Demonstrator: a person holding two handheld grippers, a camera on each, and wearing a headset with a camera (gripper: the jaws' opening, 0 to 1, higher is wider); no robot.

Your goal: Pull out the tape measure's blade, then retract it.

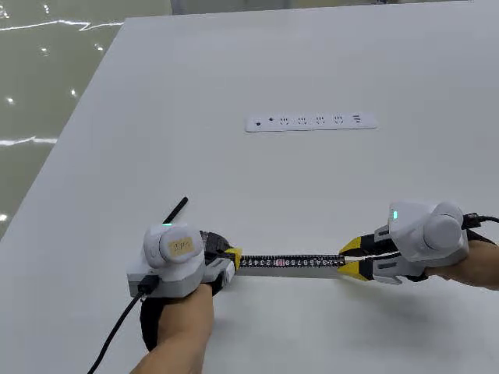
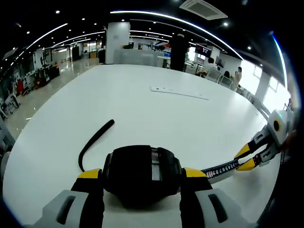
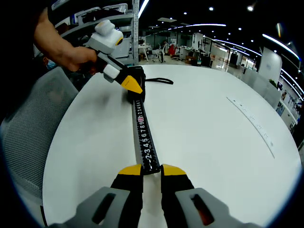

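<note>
pinching flat numbered blade (image 3: 144,137), right gripper (image 3: 152,170); left gripper (image 2: 142,174) clamps black case (image 2: 142,161).

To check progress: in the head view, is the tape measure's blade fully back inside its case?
No: the blade stretches from the case in the left gripper to the right gripper, which pinches its end.

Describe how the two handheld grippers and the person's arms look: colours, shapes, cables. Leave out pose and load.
The left gripper and right gripper: light grey bodies, two blunt jaws tipped yellow, a green light on each. A black cable trails from the left one, another from the right. Bare forearms, no sleeves.
</note>
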